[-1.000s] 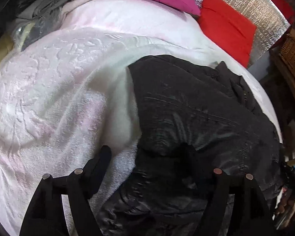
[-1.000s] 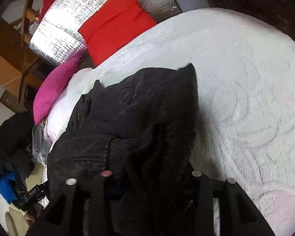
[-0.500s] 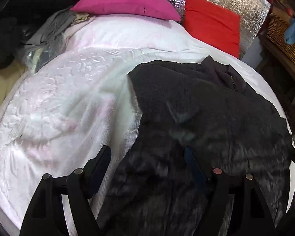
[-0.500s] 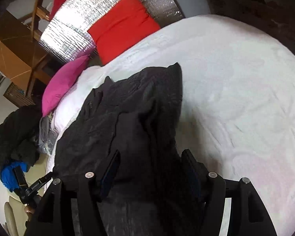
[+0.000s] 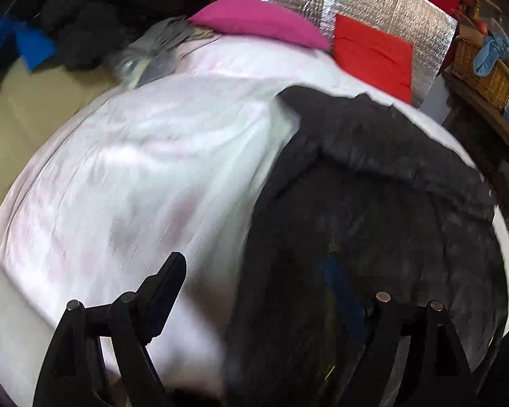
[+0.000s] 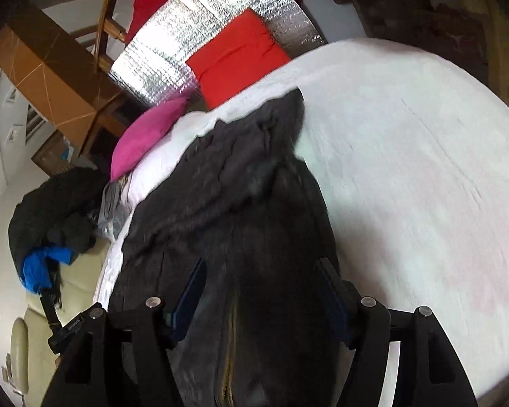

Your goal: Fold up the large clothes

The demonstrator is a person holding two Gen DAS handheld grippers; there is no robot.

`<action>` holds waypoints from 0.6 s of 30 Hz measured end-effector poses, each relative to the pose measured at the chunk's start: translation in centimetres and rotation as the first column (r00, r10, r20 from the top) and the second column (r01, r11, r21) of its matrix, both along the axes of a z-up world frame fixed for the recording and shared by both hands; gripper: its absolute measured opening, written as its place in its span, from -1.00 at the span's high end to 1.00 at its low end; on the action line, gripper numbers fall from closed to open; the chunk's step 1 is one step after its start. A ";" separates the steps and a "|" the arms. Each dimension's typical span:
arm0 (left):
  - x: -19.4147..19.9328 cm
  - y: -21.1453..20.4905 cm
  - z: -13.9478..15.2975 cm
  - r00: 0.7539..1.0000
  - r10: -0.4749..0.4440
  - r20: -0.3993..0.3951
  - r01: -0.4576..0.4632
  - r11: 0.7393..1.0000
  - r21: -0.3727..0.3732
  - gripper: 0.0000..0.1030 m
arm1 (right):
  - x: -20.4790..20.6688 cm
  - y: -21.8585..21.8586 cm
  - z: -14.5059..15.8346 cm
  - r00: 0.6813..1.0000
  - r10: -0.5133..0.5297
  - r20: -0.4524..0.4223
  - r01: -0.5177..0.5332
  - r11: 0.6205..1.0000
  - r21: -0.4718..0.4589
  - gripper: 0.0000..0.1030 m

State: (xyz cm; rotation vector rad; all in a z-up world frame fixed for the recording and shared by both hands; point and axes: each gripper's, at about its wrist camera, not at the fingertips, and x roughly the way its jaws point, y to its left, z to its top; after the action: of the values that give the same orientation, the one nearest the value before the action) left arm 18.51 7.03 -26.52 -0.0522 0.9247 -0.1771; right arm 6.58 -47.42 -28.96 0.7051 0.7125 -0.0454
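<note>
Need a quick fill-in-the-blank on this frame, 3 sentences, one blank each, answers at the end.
1. The dark jacket lies on a bed with a ____ cover.
2. The pillow right beside the red cushion is ____.
3. Behind the red cushion stands a shiny ____ panel.

Missing words: white; pink; silver

text: none legible | strap (image 6: 72, 325) at lower left, right wrist view: small white lettering, too blurred to read | all else: no labels, brands, numbers visible
</note>
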 end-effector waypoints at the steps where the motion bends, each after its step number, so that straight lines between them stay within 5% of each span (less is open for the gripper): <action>1: -0.7 0.5 -0.2 1.000 0.008 -0.006 -0.008 1.000 0.002 -0.63 | -0.9 0.1 -0.2 1.000 0.005 -0.008 -0.005 1.000 0.003 -0.35; 9: -6.9 5.1 -2.4 0.994 0.056 -0.096 -0.069 0.988 -0.139 -0.63 | -6.3 4.9 -1.3 0.985 0.138 -0.106 -0.140 0.990 -0.017 -0.40; 15: -10.4 3.3 -3.4 0.993 -0.032 -0.111 0.020 0.994 -0.106 -0.65 | -8.6 8.2 -3.2 0.955 0.194 -0.225 -0.199 0.980 0.004 -0.41; 18: -10.6 2.5 -4.9 0.976 -0.055 -0.209 0.030 0.993 -0.118 -0.69 | -8.7 9.4 -4.5 0.933 0.203 -0.298 -0.210 0.978 0.010 -0.42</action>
State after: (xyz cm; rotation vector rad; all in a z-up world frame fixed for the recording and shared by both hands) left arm 7.93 9.50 -31.41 -0.1600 1.1286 -0.2683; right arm -2.12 -37.99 -33.45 0.6047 1.0721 0.0344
